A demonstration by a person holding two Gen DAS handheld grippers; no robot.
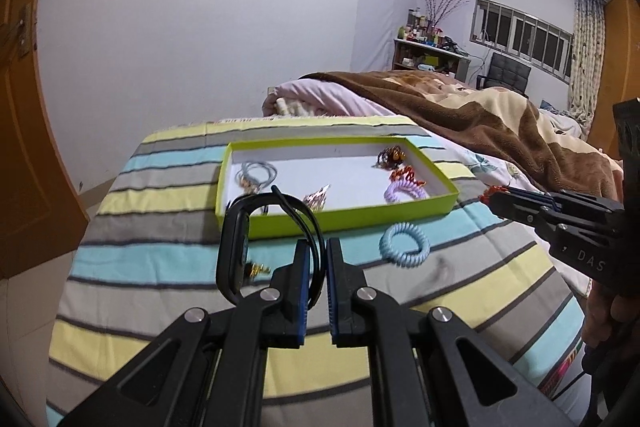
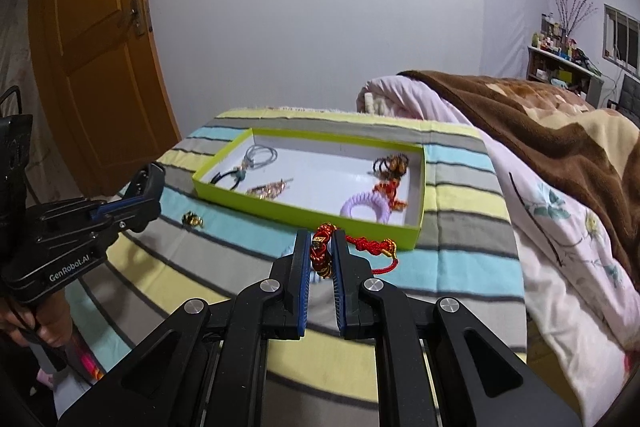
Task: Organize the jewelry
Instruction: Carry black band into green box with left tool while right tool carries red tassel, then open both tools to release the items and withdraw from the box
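Left tongs (image 1: 317, 259): clamped on the strap of a black smart band (image 1: 234, 247), which loops up and to the left of the blue pads, held above the striped blanket (image 1: 160, 227) on the bed. Beneath the band, a small gold trinket (image 1: 256, 269) lies on the blanket.

Green tray (image 1: 320, 217): a shallow lime-walled box with a white floor, resting on the blanket beyond the left tongs. Contents, left to right: grey hair ties (image 1: 256, 173), a rose-gold hair clip (image 1: 316, 199), a lilac spiral hair tie (image 1: 406, 191), a red-orange knotted piece (image 1: 404, 173) and a brown beaded bracelet (image 1: 390, 155).

Light-blue spiral hair tie (image 1: 404, 245): on the blanket, just outside the tray's near wall.

Right tongs (image 2: 322, 255): clamped on a red braided bracelet (image 2: 320, 251) with gold beads; its knotted cord trails right, in front of the tray's near wall.

Brown and pink bedding (image 2: 540, 131): piled to the right.
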